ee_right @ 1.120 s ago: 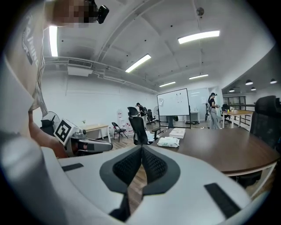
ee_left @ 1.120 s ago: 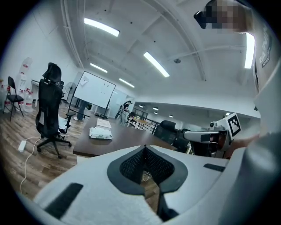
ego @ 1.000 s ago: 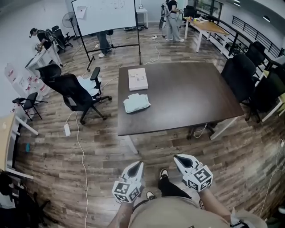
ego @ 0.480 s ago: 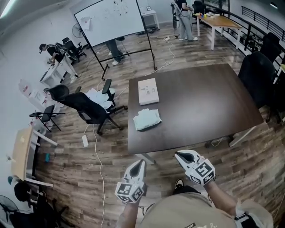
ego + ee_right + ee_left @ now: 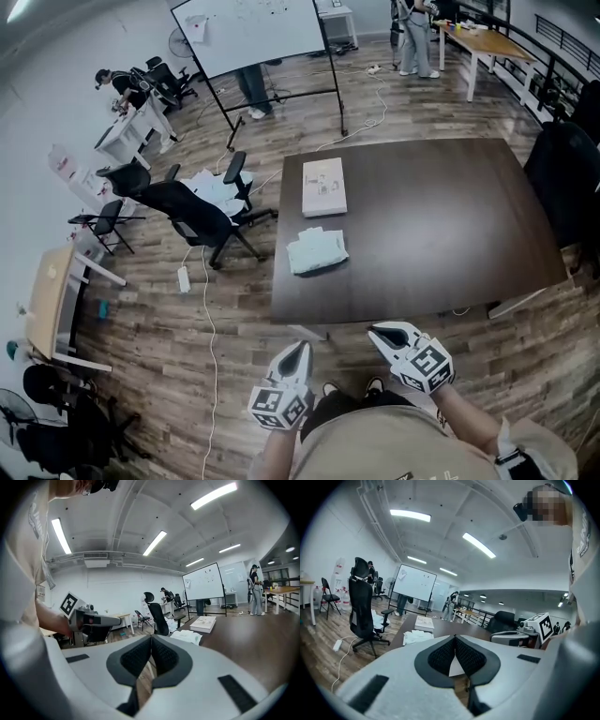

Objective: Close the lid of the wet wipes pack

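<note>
Dark brown counter (image 5: 441,225) fills the middle of the head view, with a pale, soft wet wipes pack (image 5: 316,251) lying near its left edge. A flat white box (image 5: 324,187) sits just beyond the pack, apart from it. The pack is too small to tell how its lid stands.

Both grippers hang low over the wooden floor (image 5: 187,356), close to the person's body and well short of the counter. The left gripper (image 5: 299,347) has its jaws pressed together at the tips with nothing between them, and so does the right gripper (image 5: 377,331) (each gripper view shows the dark pads meeting). A black office chair (image 5: 192,214) stands left of the counter.
</note>
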`<action>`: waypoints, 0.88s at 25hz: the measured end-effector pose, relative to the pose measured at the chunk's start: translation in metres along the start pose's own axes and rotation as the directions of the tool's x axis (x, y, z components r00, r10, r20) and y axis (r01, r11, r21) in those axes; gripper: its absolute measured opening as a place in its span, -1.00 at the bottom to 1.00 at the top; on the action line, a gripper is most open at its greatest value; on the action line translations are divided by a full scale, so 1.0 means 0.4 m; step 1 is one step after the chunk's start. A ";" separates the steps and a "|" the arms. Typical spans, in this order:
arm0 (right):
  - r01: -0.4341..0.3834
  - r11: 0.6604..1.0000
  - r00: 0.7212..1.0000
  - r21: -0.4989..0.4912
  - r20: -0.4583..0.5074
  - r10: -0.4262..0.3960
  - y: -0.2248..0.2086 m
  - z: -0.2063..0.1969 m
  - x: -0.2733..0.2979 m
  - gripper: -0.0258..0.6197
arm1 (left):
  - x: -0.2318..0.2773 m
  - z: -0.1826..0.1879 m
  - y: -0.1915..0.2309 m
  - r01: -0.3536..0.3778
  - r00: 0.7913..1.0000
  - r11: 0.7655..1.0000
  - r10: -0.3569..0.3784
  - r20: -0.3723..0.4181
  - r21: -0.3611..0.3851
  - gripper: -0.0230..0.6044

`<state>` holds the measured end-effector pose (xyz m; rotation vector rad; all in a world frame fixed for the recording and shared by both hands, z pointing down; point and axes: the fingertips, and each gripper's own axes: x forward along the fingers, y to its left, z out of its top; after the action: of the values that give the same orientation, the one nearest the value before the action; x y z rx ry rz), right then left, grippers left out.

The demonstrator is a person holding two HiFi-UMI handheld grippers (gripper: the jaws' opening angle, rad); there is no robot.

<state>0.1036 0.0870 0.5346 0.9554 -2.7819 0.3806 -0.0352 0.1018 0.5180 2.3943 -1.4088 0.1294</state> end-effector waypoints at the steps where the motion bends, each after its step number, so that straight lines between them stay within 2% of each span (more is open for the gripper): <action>1: -0.006 1.000 1.000 -0.001 -0.002 0.006 -0.002 -0.005 0.008 -0.88 | 0.004 0.000 0.005 -0.001 1.000 1.000 0.001 0.002 0.006 -0.90; 3: -0.027 1.000 1.000 0.004 0.005 0.027 -0.006 -0.011 0.031 -0.88 | 0.027 -0.005 0.019 0.002 1.000 1.000 -0.002 -0.001 0.013 -0.90; 6: -0.075 0.996 0.997 0.052 0.030 0.074 0.008 -0.018 0.042 -0.88 | 0.055 -0.045 0.031 0.004 0.999 1.000 -0.005 -0.039 -0.022 -0.90; 9: -0.048 0.997 0.999 0.053 0.006 0.047 -0.002 -0.032 0.032 -0.88 | 0.086 -0.064 0.023 0.031 0.998 0.998 -0.033 -0.051 -0.046 -0.90; 14: 0.014 0.999 1.000 0.047 -0.010 -0.013 -0.062 -0.017 0.058 -0.88 | 0.153 -0.004 0.048 0.080 0.997 0.997 -0.081 -0.019 -0.022 -0.90; 17: 0.032 0.998 0.999 0.047 -0.018 -0.032 -0.089 0.013 0.090 -0.88 | 0.173 0.051 0.086 0.082 0.997 0.997 -0.082 0.012 0.005 -0.90; 22: 0.056 0.998 0.998 0.012 -0.005 -0.056 -0.124 0.090 0.170 -0.88 | 0.204 0.100 0.193 0.066 0.997 0.998 -0.065 0.029 -0.025 -0.90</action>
<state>0.0787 -0.0005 0.5263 1.0318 -2.7449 0.3910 -0.0651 -0.0135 0.5215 2.4273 -1.3346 0.0603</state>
